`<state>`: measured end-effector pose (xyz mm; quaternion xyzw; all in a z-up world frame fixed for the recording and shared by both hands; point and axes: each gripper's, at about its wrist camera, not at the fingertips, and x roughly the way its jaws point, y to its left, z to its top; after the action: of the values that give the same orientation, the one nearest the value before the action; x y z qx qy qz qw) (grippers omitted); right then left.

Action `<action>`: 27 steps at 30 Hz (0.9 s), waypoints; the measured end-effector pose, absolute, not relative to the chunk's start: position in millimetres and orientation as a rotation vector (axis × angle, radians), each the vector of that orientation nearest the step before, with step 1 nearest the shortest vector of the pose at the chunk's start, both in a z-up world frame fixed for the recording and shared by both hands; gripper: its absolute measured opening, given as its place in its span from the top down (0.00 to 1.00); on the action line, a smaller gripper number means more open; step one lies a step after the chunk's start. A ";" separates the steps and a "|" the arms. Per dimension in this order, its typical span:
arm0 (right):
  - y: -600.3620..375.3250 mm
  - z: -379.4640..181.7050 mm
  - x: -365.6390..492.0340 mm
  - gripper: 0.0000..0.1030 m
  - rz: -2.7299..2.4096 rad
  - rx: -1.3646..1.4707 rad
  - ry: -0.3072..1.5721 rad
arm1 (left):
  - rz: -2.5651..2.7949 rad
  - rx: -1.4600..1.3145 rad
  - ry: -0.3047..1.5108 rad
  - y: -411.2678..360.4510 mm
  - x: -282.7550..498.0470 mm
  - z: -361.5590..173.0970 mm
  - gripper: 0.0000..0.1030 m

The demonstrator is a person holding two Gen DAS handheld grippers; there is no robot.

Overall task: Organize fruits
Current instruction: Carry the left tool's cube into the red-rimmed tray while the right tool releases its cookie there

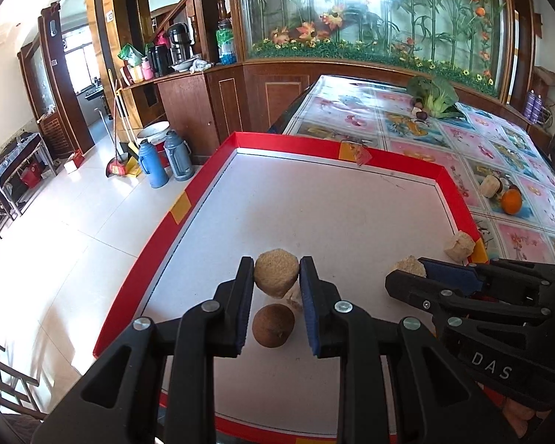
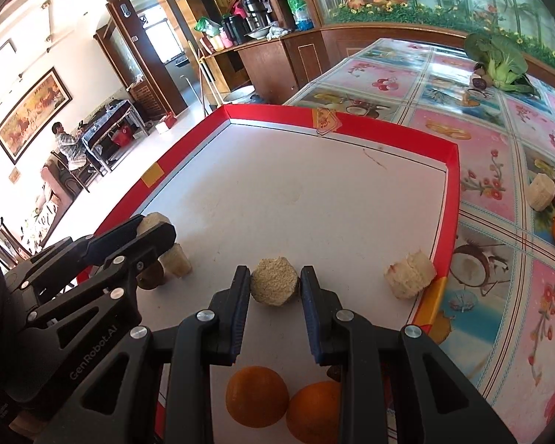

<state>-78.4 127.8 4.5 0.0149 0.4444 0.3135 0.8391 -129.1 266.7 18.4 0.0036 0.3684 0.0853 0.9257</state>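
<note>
Inside red-rimmed tray point(image 2: 451, 170): 2 oranges point(image 2: 257, 396), 2 gripped husked coconuts point(image 2: 275, 285).

A rough tan husked fruit point(image 1: 276, 273) sits mid-frame above a round brown one point(image 1: 273, 325); two glossy oranges point(image 2: 257, 396) touch at bottom centre.

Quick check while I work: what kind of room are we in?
Most likely a home dining room: a table under a flowered cloth, a wooden sideboard holding flasks, a broom leaning by the tiled floor.
</note>
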 end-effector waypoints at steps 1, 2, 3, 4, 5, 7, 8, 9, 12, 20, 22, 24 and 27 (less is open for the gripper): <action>128.0 4.6 -78.3 0.74 0.663 0.029 0.939 | 0.176 0.008 0.758 266.6 -128.0 17.6 0.74; 128.2 4.4 -78.7 0.74 0.663 0.024 0.936 | 0.181 0.015 0.757 266.0 -127.2 17.3 0.74; 128.4 4.0 -78.1 0.74 0.664 0.023 0.936 | 0.182 0.018 0.757 266.3 -127.0 17.9 0.74; 128.5 3.8 -77.9 0.73 0.666 0.022 0.936 | 0.181 0.018 0.759 266.4 -126.4 17.8 0.74; 128.4 3.6 -78.0 0.72 0.670 0.022 0.936 | 0.184 0.017 0.759 266.0 -125.9 18.0 0.74; 129.1 4.0 -79.4 0.65 0.684 0.022 0.934 | 0.193 0.021 0.758 264.8 -125.5 18.2 0.74; 129.2 4.6 -81.0 0.65 0.689 0.014 0.929 | 0.196 0.025 0.758 263.3 -124.9 17.8 0.74; 129.0 5.2 -81.7 0.64 0.685 0.007 0.921 | 0.197 0.029 0.759 262.3 -124.1 17.4 0.74; 123.9 6.9 -83.6 0.54 0.672 0.007 0.894 | 0.216 0.031 0.760 261.5 -123.4 17.3 0.58; 98.0 21.7 -92.2 0.53 0.638 0.033 0.781 | 0.277 0.044 0.725 264.4 -128.3 26.0 0.35; 89.6 25.2 -94.1 0.53 0.616 0.046 0.764 | 0.293 0.062 0.703 261.0 -130.9 30.9 0.28; 83.3 29.0 -95.7 0.52 0.600 0.053 0.747 | 0.305 0.076 0.682 257.2 -132.9 35.3 0.24; 74.4 34.4 -100.2 0.50 0.576 0.047 0.720 | 0.315 0.094 0.650 250.9 -137.4 44.2 0.18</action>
<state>-100.2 74.4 34.4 0.0228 0.3473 0.2780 0.8953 -137.4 250.9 44.2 0.0457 0.3178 0.1539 0.9345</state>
